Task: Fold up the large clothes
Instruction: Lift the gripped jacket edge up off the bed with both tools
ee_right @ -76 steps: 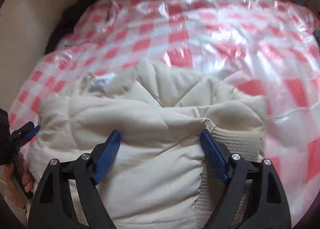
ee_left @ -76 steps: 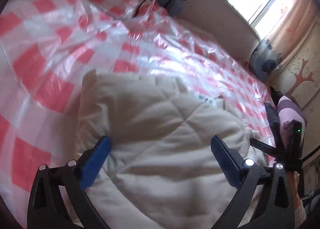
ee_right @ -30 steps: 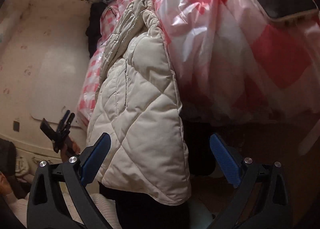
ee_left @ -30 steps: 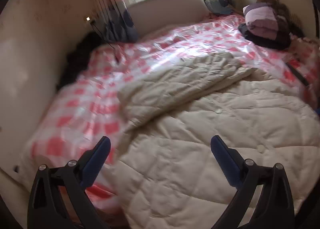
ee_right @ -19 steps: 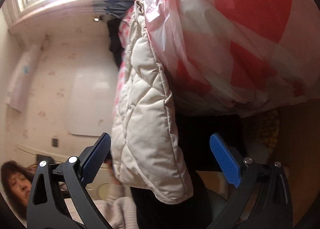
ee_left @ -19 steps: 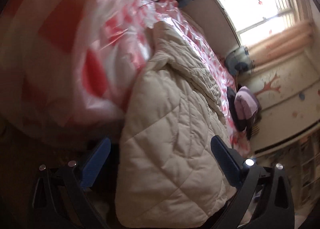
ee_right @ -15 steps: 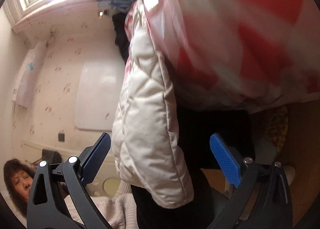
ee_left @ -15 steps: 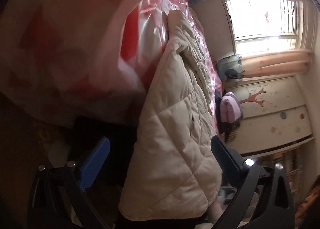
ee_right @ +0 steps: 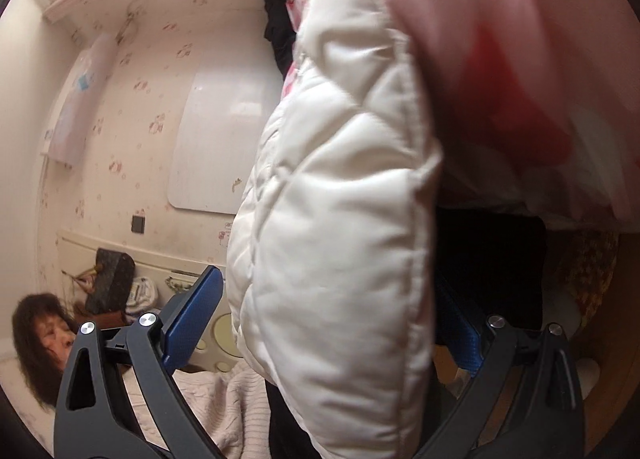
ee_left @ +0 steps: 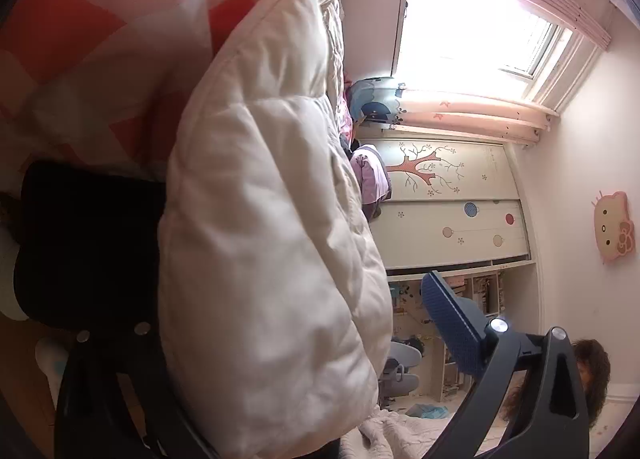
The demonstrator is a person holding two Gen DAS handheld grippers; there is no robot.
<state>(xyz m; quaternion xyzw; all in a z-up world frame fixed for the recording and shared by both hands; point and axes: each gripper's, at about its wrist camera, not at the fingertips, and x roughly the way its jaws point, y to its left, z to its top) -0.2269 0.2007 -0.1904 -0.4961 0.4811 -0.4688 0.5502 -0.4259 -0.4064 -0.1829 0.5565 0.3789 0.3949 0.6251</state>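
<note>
A cream quilted puffer coat [ee_left: 272,219] hangs over the edge of a bed covered in red-and-white checked plastic [ee_left: 92,31]. Its hem fills the gap between the fingers of my left gripper [ee_left: 304,323], whose jaws stand wide open; the left blue pad is hidden behind the coat. In the right wrist view the same coat [ee_right: 340,219] hangs between the open fingers of my right gripper [ee_right: 332,319]. Neither gripper is closed on the fabric.
The checked cover [ee_right: 500,59] drapes down the bed's side above a dark gap [ee_right: 488,259]. A person in a pale sweater [ee_right: 44,339] is nearby. A wardrobe with a tree picture [ee_left: 448,195] and a bright window [ee_left: 472,23] are behind.
Both grippers have dropped from above the bed to its edge and tilted sideways. The coat hem now hangs between each pair of open fingers, closer than before.
</note>
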